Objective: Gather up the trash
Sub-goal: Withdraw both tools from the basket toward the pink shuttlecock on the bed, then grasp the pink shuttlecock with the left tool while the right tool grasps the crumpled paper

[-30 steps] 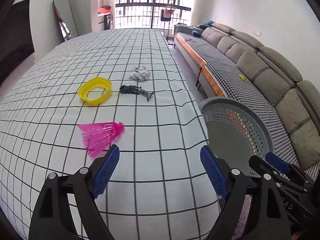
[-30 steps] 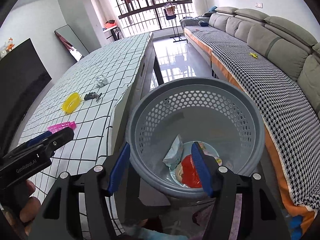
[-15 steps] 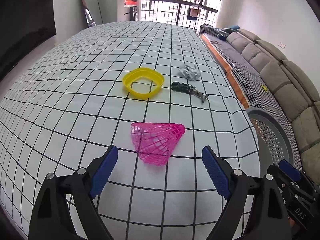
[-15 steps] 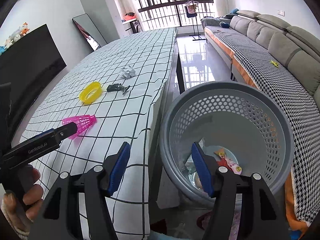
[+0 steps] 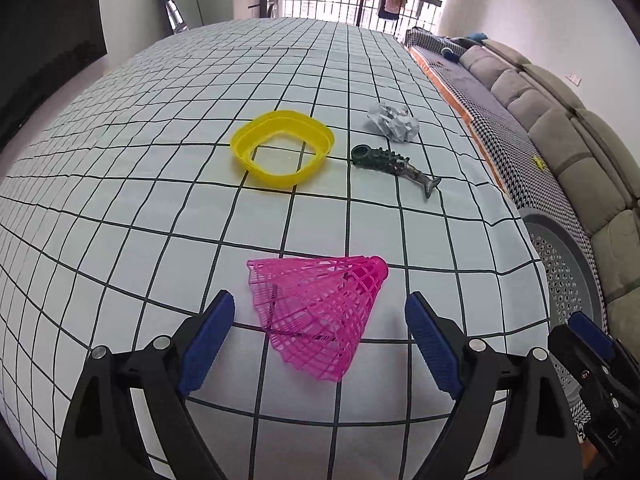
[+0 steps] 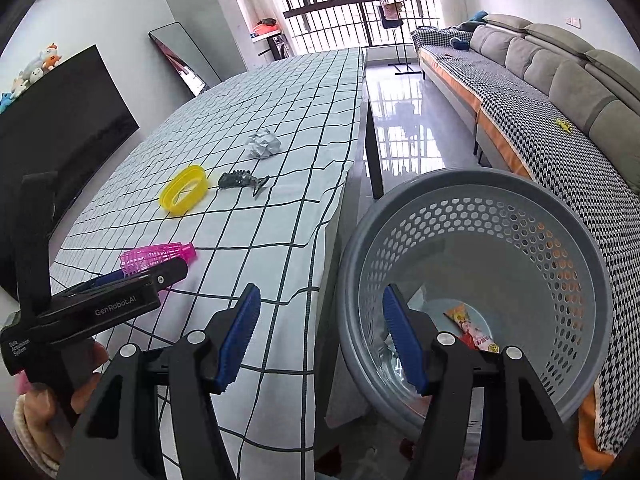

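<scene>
A pink plastic shuttlecock (image 5: 320,312) lies on its side on the checked tablecloth, its skirt between my open left gripper's (image 5: 320,344) blue pads, not touched. It also shows in the right wrist view (image 6: 158,258). Farther back lie a yellow plastic ring (image 5: 282,148), a dark toy fish (image 5: 394,166) and a crumpled paper ball (image 5: 394,122). My right gripper (image 6: 318,344) is open and empty, straddling the table's edge and the near rim of the grey perforated basket (image 6: 580,264), which holds wrappers (image 6: 474,328).
The table (image 6: 280,248) ends just left of the basket, which stands on the floor. A grey sofa (image 6: 560,76) with a houndstooth cover runs along the right. A dark TV (image 6: 68,120) and a mirror stand to the left.
My left gripper has swung left and moved forward up to the shuttlecock, which now lies between its pads. My right gripper has shifted left off the basket towards the table edge.
</scene>
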### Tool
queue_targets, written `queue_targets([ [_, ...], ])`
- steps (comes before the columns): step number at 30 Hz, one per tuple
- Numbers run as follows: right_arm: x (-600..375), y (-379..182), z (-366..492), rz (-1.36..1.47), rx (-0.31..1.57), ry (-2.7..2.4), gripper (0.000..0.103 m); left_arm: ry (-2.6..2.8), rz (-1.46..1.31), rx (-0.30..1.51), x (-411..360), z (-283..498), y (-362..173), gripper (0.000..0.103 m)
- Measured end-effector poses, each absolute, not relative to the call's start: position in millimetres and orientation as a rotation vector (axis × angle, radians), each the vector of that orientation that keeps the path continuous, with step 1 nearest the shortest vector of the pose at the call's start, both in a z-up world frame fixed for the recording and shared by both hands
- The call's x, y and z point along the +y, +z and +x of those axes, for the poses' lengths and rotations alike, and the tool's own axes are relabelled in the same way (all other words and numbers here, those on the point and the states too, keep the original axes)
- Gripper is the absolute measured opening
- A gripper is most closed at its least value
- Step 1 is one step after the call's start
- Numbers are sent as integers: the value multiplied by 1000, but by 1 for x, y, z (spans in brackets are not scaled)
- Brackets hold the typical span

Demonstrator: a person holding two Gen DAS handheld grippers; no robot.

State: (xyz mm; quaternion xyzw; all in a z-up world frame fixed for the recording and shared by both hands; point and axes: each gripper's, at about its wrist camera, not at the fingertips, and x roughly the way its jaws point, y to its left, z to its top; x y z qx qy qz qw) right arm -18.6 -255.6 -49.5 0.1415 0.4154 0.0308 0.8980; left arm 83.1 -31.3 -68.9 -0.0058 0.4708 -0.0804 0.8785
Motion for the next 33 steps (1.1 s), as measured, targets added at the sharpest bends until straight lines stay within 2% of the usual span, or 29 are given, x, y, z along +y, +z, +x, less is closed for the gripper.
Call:
queue_targets([
  [7, -256, -54, -10, 297, 875, 70, 61, -167, 4, 993, -35, 89, -73, 85],
  [11, -254, -55, -5, 296, 878, 72, 61, -164, 26, 977, -38, 89, -71, 69],
  [14, -251, -54, -4, 290, 876, 75, 61, -173, 12, 974, -36, 88, -70, 67],
  [16, -250, -53, -3, 287, 876, 77, 61, -176, 8, 966, -34, 86, -68, 62],
  [33, -231, -34, 33, 224, 848, 113, 61, -128, -5, 864, 1, 76, -36, 61],
])
